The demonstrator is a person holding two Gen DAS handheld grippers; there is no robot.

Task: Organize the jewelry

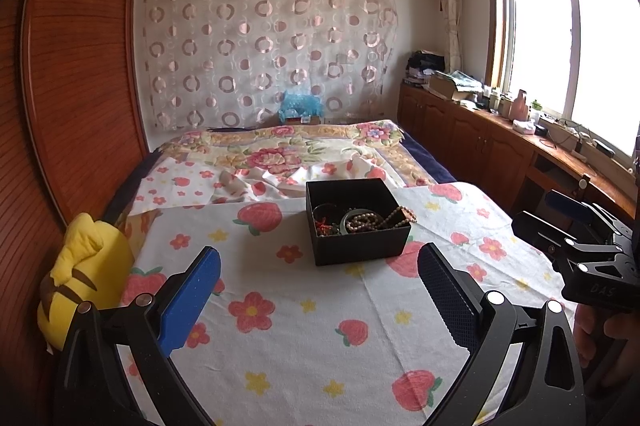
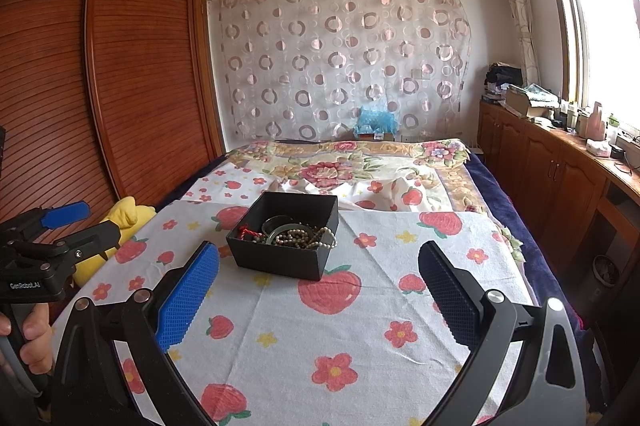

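Observation:
A black open box [image 1: 360,250] sits on the strawberry-print cloth [image 1: 300,326] on the bed. It holds bead strings [image 1: 364,221], a green bangle [image 1: 349,216] and a red-tasselled piece [image 1: 323,226]; one bead strand hangs over its right rim. The box also shows in the right wrist view [image 2: 280,258] with the beads [image 2: 304,238] inside. My left gripper [image 1: 320,306] is open and empty, short of the box. My right gripper [image 2: 320,302] is open and empty, also short of the box. Each gripper shows at the edge of the other view, the right one [image 1: 580,238] and the left one [image 2: 60,230].
A yellow plush toy [image 1: 84,274] lies at the bed's left edge beside the wooden wardrobe [image 1: 72,85]. A floral blanket [image 1: 288,153] covers the far half of the bed. A wooden cabinet [image 1: 480,129] with clutter runs along the window on the right.

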